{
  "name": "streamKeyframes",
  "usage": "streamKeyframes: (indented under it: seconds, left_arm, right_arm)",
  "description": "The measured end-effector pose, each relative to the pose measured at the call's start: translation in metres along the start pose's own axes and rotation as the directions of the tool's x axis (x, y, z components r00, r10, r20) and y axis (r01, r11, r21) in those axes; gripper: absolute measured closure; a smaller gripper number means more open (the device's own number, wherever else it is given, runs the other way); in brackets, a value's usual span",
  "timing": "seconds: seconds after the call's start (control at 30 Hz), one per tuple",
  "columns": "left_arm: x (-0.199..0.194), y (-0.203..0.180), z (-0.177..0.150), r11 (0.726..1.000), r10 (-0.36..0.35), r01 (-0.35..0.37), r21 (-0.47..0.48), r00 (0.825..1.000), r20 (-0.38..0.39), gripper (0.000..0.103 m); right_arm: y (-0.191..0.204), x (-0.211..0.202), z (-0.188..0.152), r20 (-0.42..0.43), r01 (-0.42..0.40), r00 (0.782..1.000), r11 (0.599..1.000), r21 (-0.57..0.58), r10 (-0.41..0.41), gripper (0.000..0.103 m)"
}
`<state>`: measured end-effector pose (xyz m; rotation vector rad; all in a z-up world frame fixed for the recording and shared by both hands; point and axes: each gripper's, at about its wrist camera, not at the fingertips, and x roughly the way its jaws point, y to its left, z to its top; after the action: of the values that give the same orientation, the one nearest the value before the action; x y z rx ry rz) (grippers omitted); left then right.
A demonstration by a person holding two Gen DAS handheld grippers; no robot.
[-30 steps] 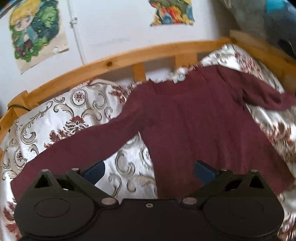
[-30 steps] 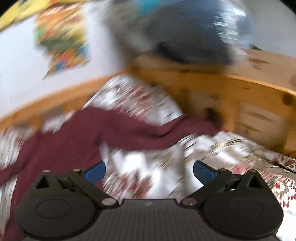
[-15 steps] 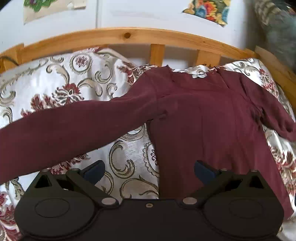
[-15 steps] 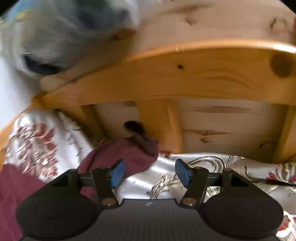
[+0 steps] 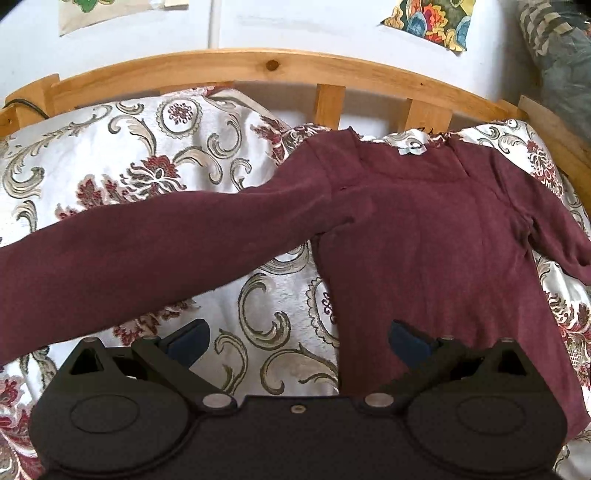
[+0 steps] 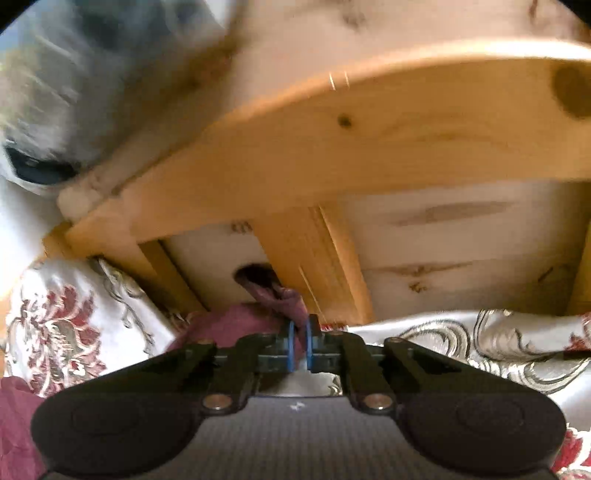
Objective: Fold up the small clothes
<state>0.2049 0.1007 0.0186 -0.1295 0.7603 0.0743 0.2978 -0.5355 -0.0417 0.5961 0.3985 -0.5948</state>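
Broadly, a bed with a white bedspread patterned in dark red flowers and grey scrolls filled the left wrist view, fenced by a pine rail against a white wall with two posters. On the bedspread lay a maroon top, spread flat with its neck toward the rail. One sleeve stretched out to the picture's left; the other sleeve ran off at the right edge. The top's lower hem sat just under the left gripper, whose blue-padded fingers stood wide apart and held nothing, one over the bedspread and one over the cloth.

In the right wrist view a pine footboard loomed close, somewhat blurred, with a grey bundle above it at the left. Its sleeve cuff reached up against a slat. The right gripper had its fingers drawn together, clamped on that cuff, a strip of maroon cloth showing between the blue pads.
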Motion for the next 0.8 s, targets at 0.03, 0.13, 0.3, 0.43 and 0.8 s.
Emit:
streamKeyframes:
  seconds: [0.03,0.13,0.3,0.43,0.8]
  left_arm:
    - [-0.002,0.001,0.0,1.0,0.001,-0.001,-0.001,1.0,0.005,0.001]
    - [-0.01,0.003,0.0,1.0,-0.002,0.002,-0.012,1.0,0.019,0.001]
    - [-0.017,0.006,0.001,1.0,-0.003,0.004,-0.024,0.999,0.043,0.001]
    - [-0.023,0.008,0.003,1.0,-0.007,0.008,-0.027,0.998,0.061,0.001]
    - [-0.03,0.024,0.007,0.998,0.013,-0.007,-0.068,0.996,0.091,0.001]
  right_arm:
    - [0.003,-0.007,0.0,0.015,-0.004,1.0,1.0,-0.012,0.004,0.096]
    - [0.016,-0.037,0.006,0.083,-0.036,0.996,0.997,-0.067,0.042,0.097]
    - [0.064,-0.098,0.014,0.215,-0.142,0.957,0.961,-0.239,0.195,0.097]
    - [0.115,-0.151,0.012,0.276,-0.271,0.872,0.868,-0.416,0.405,0.097]
    - [0.236,-0.243,-0.14,-0.11,-0.521,0.613,0.295,-0.801,0.783,0.097]
